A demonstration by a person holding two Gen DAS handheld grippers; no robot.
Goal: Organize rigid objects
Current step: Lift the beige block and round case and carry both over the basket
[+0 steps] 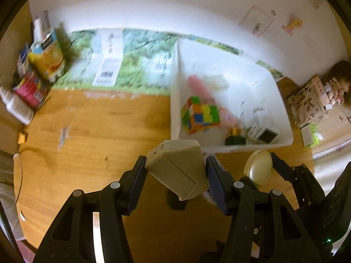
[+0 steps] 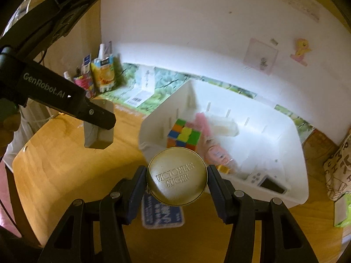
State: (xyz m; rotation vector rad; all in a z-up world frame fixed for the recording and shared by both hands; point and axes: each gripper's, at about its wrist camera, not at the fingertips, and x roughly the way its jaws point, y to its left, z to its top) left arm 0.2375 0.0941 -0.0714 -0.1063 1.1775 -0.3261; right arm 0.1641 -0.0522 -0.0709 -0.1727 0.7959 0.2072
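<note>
Beige box (image 1: 177,171): clamped between both pads of the left gripper (image 1: 175,175), tilted, one corner pointing down, lifted clear of the wooden table (image 1: 98,135); in the right wrist view it hangs below that gripper's finger (image 2: 98,129).
Left gripper: jaws part-way apart, closed on the beige box, pads pressing its two sides.
Round gold tin (image 2: 177,176): lid facing the camera, embossed "VICTORIA'S SUGER", held by its rim between the pads of the right gripper (image 2: 177,182); seen from the left wrist it sits just right of the beige box (image 1: 258,167).
Right gripper: jaws part-way apart, clamped on the round gold tin, above the table.
Blue patch (image 2: 162,214): flat on the table directly under the tin, white lettering too blurred to read.
White bin (image 1: 175,83): on the table just beyond both grippers, near rim close to the tin and box, neither touching it.
Bin contents: colour cube (image 1: 200,115) at the near left, pink item (image 2: 203,122) behind it, small white device with dark screen (image 2: 268,182) at the near right corner; other pieces too blurred to name.
Green printed sheet (image 1: 136,65): flat behind the bin's left side, against the white wall (image 1: 175,11), barcode label on it.
Cartons and bottles (image 1: 43,61): clustered at the far left corner of the table, well apart from the grippers.
Patterned bag (image 1: 307,105): right of the bin, off the table edge.
</note>
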